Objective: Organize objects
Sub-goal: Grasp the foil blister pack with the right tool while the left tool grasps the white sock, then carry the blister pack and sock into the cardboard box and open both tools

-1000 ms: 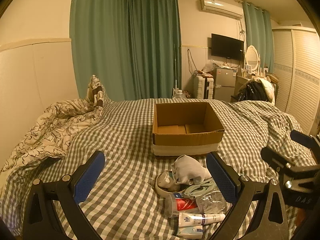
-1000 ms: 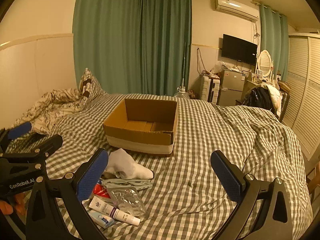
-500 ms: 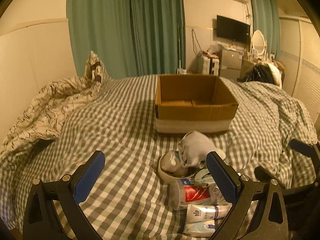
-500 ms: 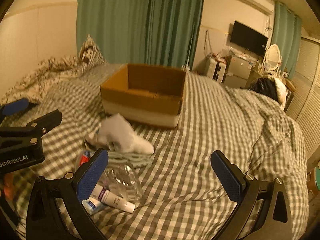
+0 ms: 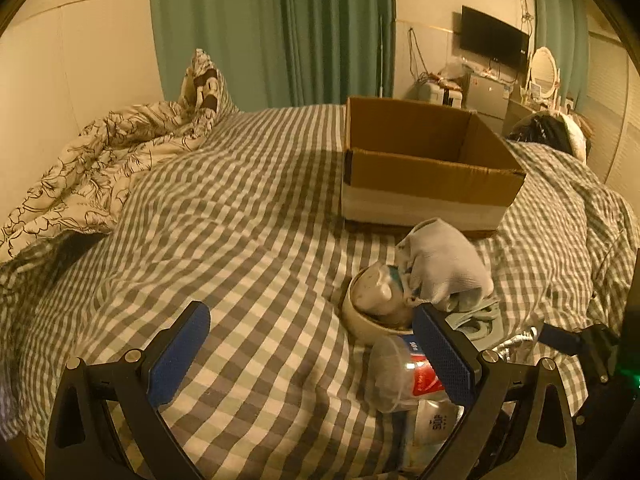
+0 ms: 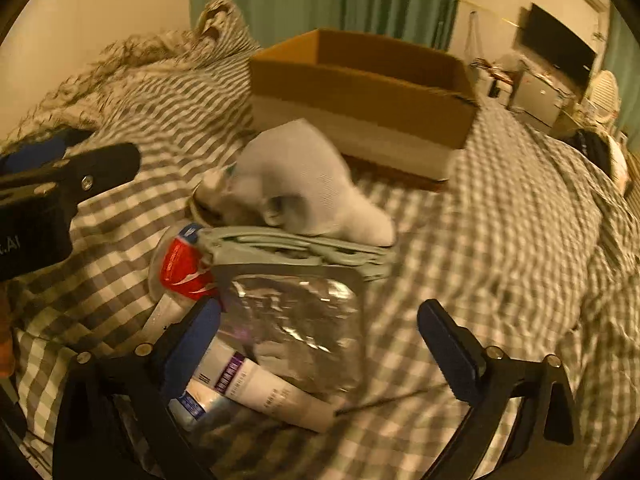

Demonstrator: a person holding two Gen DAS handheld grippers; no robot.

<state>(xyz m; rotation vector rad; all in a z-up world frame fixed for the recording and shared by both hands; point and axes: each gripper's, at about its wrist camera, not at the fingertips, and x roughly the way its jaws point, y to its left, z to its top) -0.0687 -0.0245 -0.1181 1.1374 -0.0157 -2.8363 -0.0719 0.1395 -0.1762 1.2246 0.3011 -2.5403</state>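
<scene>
An open cardboard box (image 5: 424, 168) stands on the checked bed; it also shows in the right wrist view (image 6: 360, 92). In front of it lies a pile: a white sock (image 5: 444, 264), a white bowl (image 5: 368, 316), a clear cup with a red label (image 5: 400, 376), a grey-green hanger (image 6: 296, 244), a clear plastic bag (image 6: 296, 320) and a white tube (image 6: 264, 388). My left gripper (image 5: 312, 356) is open, just left of the pile and low over the bed. My right gripper (image 6: 320, 352) is open, low over the plastic bag and tube.
A flowered duvet (image 5: 92, 160) and a pillow (image 5: 204, 84) lie at the bed's left. Green curtains (image 5: 280, 28), a TV (image 5: 494, 44) and a dresser stand beyond the bed. A dark bundle (image 5: 548, 132) sits at the right.
Both grippers have moved forward and down toward the pile. The right gripper now hovers close over the plastic bag and tube. Both remain open.
</scene>
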